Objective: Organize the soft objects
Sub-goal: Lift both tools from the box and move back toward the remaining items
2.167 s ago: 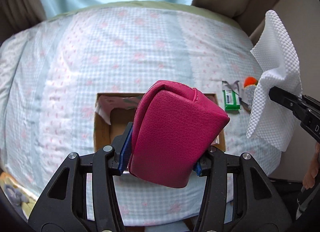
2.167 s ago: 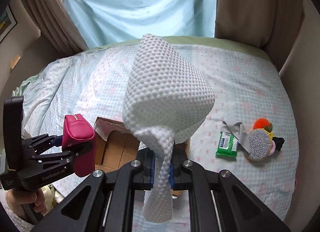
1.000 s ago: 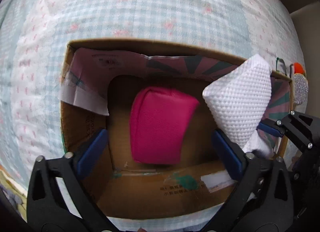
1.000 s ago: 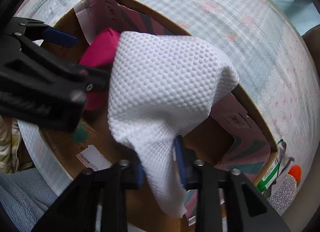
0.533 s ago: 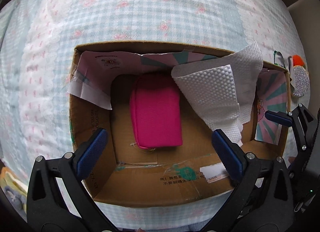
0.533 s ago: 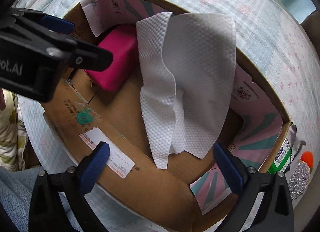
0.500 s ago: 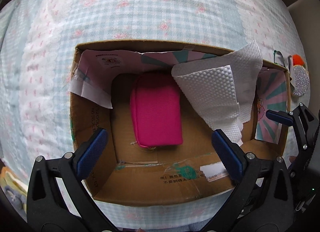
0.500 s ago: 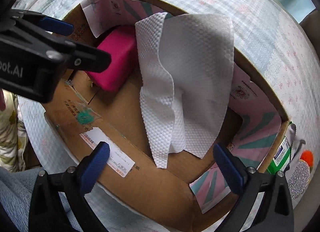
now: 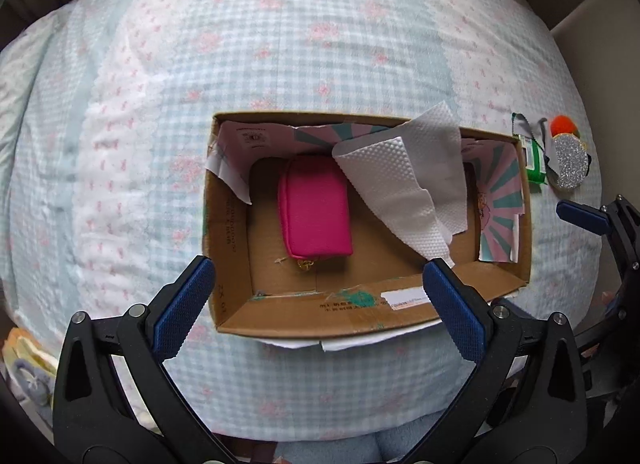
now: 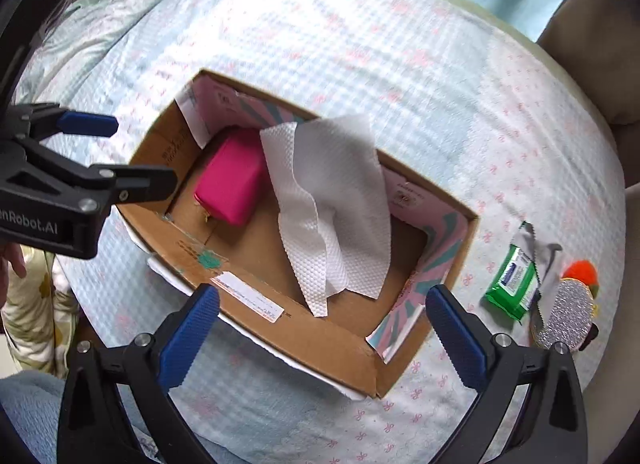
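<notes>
Both claws stand wide and empty above a cardboard box (image 9: 420, 314) on a quilted, pink-flowered bed (image 9: 280, 43), the right claw (image 10: 320, 328) having just spread its jaws with nothing between them, the left claw (image 9: 316, 300) likewise holding nothing. A pebbled magenta pouch (image 9: 316, 213) lies flat on the box floor beside a limp embossed paper towel (image 9: 404, 179) draped against the far wall. The next pick looks best made among the green wipes pack (image 10: 514, 282), glittery pad (image 10: 566, 318) and orange pompom (image 10: 582, 270), lying well apart to the right, gripped gently since all will squash
</notes>
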### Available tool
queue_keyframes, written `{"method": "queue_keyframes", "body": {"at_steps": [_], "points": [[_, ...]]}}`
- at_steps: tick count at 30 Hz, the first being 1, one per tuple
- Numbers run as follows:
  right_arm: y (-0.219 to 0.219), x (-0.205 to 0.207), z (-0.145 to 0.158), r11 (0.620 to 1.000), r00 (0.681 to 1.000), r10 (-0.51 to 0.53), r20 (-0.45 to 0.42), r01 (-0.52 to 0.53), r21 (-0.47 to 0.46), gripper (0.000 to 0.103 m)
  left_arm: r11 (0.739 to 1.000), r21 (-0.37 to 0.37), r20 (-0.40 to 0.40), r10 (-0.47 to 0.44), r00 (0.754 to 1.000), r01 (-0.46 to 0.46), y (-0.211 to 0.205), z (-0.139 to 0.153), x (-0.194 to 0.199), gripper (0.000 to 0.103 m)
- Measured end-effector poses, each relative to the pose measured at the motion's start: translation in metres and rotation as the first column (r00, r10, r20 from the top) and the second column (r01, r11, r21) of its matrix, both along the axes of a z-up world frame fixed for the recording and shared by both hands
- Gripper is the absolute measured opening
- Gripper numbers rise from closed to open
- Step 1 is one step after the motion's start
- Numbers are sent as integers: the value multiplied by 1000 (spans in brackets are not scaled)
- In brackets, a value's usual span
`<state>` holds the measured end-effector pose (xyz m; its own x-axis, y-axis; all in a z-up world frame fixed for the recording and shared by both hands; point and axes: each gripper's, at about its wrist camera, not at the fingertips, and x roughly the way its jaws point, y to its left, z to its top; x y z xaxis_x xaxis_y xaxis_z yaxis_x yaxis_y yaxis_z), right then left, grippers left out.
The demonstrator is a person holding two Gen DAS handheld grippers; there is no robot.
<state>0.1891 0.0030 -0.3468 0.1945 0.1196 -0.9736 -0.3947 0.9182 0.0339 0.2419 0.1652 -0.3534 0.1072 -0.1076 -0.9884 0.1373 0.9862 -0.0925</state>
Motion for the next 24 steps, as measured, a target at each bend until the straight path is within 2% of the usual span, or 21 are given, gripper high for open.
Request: {"method": "queue_keyframes", "body": {"at_steps": [3,6,12,16,20,24], "points": [[-8,-8,44,996,993,-88,72,86,33,103,1000,1,61,5,998,-5,6,40,-13,103],[-25,-17,90,981,970,-194,148,188,54,103,1000,12,134,12,991,-13,11,81,-27,103],[-70,-48,156,916,881,-401,252,391,90,103,1000,-7,302,24,953,-23,11,158,-52,103],[-103,-72,182,871,814,-483,323,485,81,103,999,-44,366,-4,931,22,-10,187,-56,103],[-138,-90,199,837,765,-537,356,536,111,103,995,-72,413,-32,910,68,-37,206,-56,103],[-178,-104,211,809,718,-577,390,568,151,103,992,-81,432,-56,900,100,-68,216,-56,103]]}}
